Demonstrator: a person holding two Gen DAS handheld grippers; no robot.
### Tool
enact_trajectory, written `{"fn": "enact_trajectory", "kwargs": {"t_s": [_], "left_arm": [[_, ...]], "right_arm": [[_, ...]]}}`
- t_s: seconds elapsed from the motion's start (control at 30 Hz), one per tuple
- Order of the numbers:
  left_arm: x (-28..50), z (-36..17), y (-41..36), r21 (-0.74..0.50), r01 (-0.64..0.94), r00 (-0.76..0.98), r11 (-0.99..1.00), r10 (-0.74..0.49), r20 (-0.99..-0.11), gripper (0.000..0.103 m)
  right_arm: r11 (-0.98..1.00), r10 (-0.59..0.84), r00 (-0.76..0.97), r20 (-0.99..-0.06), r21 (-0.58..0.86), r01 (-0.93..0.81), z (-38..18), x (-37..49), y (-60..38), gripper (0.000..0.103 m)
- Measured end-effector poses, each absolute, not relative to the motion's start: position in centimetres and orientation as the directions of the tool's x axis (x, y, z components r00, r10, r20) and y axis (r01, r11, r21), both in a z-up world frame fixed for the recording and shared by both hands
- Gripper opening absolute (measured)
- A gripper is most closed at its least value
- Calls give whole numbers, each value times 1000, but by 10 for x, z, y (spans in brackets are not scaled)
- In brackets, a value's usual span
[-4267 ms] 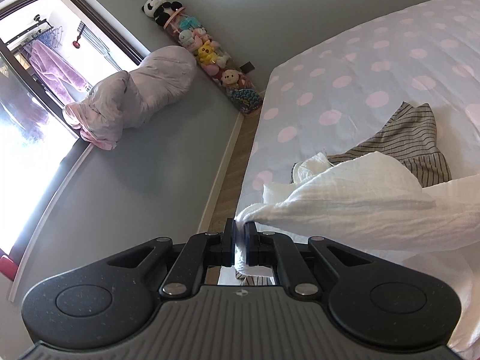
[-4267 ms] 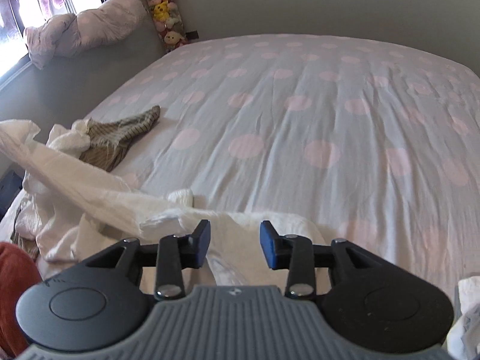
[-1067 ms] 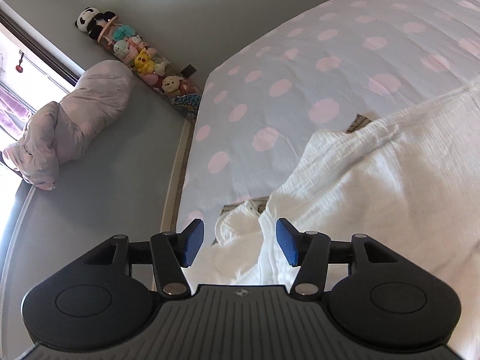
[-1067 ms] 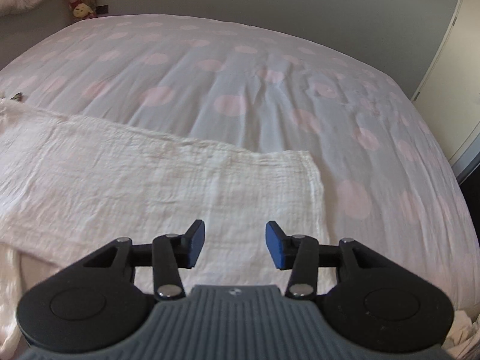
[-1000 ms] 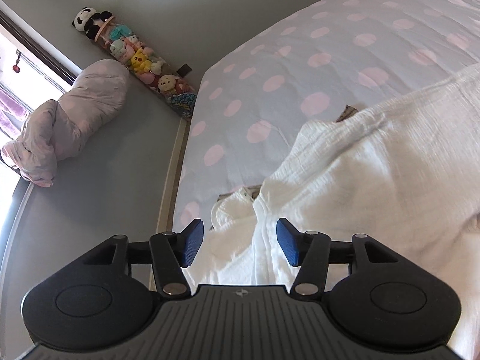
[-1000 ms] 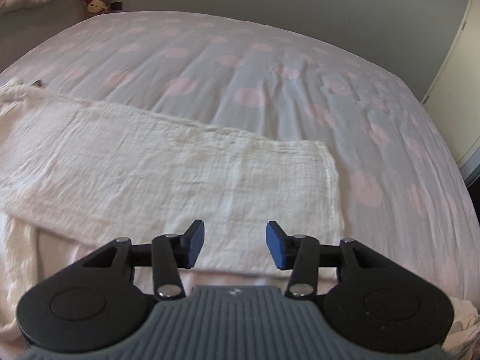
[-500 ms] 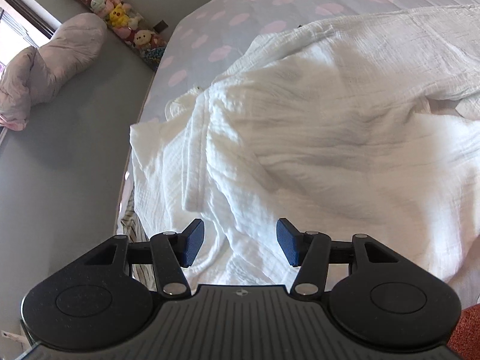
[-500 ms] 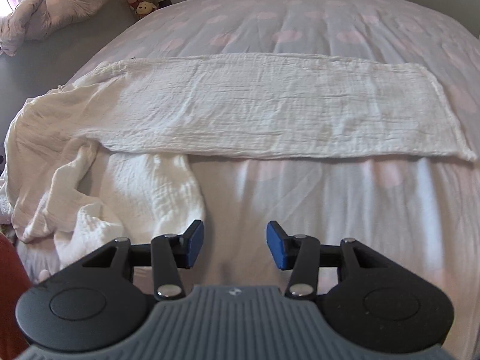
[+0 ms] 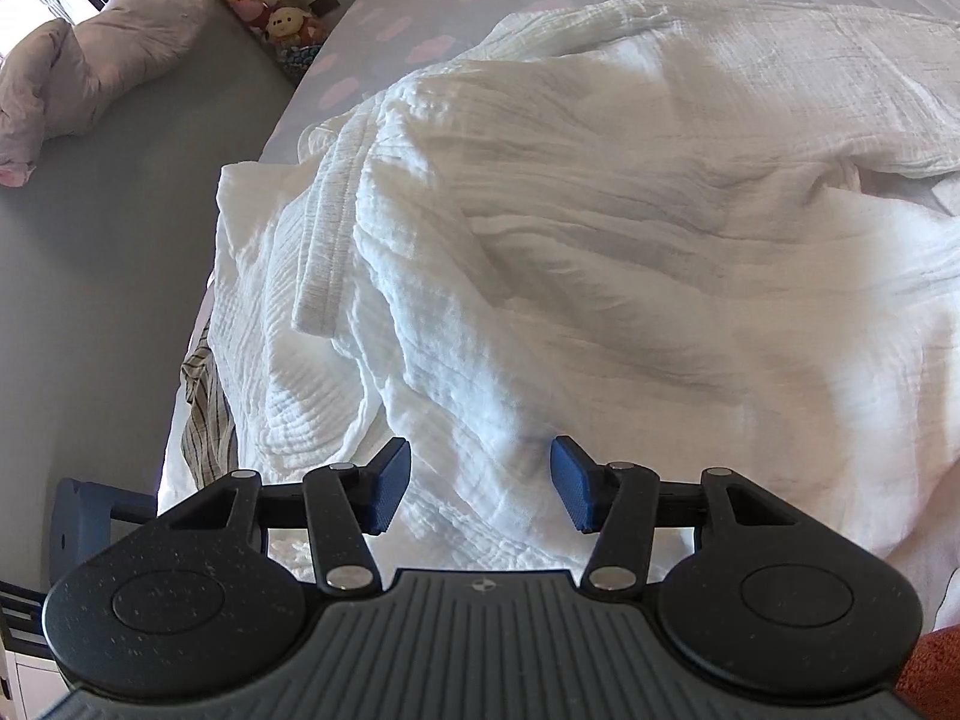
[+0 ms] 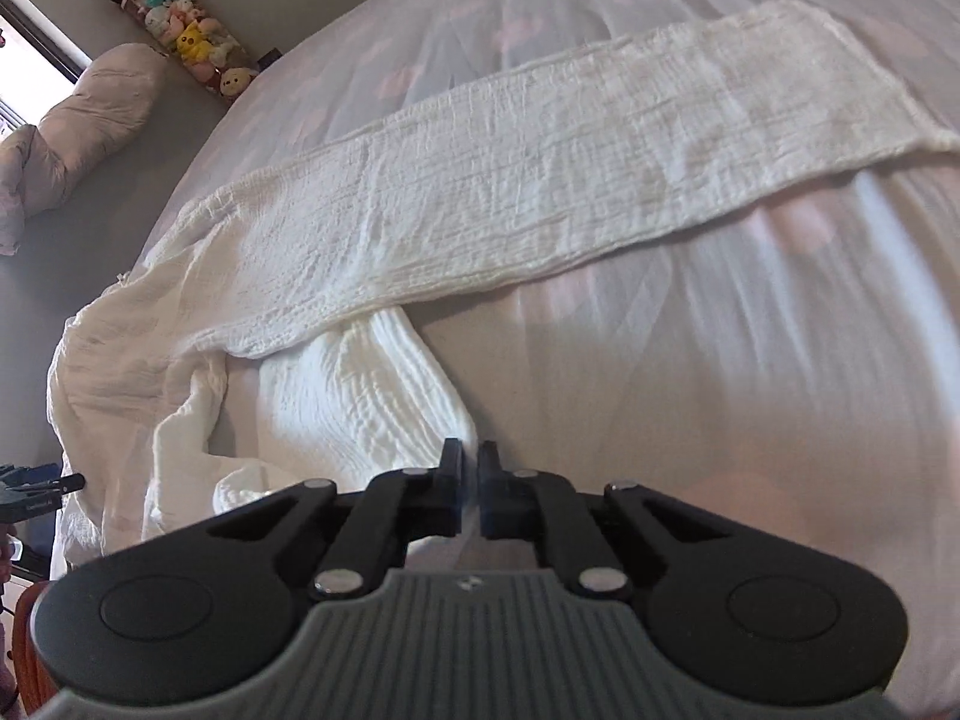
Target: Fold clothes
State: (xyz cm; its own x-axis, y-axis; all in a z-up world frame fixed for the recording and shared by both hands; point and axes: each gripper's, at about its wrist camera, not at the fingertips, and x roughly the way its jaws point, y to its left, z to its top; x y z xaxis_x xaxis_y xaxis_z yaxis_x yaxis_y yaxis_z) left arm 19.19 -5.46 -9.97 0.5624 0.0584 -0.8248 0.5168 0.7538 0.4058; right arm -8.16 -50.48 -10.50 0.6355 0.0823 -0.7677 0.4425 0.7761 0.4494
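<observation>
White crinkled trousers lie on the polka-dot bed. In the right wrist view one leg is spread flat across the bed and the other leg lies bunched toward me. My left gripper is open just above the rumpled waist end, with cloth between its blue pads but not pinched. My right gripper is shut on the near edge of the bunched trouser leg.
A striped garment hangs at the bed's left edge under the white cloth. A pink bundle of bedding and a column of plush toys stand by the wall at the left. Orange fabric shows at the lower right.
My right gripper has closed on the near trouser leg and swung left. My left gripper stayed open and moved a little closer to the waist end.
</observation>
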Motion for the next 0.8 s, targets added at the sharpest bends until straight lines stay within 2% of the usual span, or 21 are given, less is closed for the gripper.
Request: {"fn": "enact_trajectory", "kwargs": {"t_s": [0.27,0.4,0.5,0.67,0.73,0.8], "left_arm": [[187,-94,-60,397,537,575,744,21,-818,49],[188,-90,-66,402,549,583,733,9,-812,49],[189,-88,-72,401,554,584,730,2,-812,49],[184,-84,-79,392,562,586,728,-16,-810,49],[181,-82,-81,390,571,583,722,-23,-812,49],[178,-83,-82,401,582,583,708,-20,-812,49]], "right_arm": [[777,-53,717,-695,422,467,-18,-156,-511,5],[790,-122,747,-654,391,471,8,-166,-509,5],[802,-151,736,-660,353,481,4,-151,-514,5],[794,-160,690,-706,323,514,-35,-109,-536,6],[793,-153,677,-719,319,518,-48,-96,-544,8],[796,-144,672,-727,318,515,-57,-87,-550,14]]}}
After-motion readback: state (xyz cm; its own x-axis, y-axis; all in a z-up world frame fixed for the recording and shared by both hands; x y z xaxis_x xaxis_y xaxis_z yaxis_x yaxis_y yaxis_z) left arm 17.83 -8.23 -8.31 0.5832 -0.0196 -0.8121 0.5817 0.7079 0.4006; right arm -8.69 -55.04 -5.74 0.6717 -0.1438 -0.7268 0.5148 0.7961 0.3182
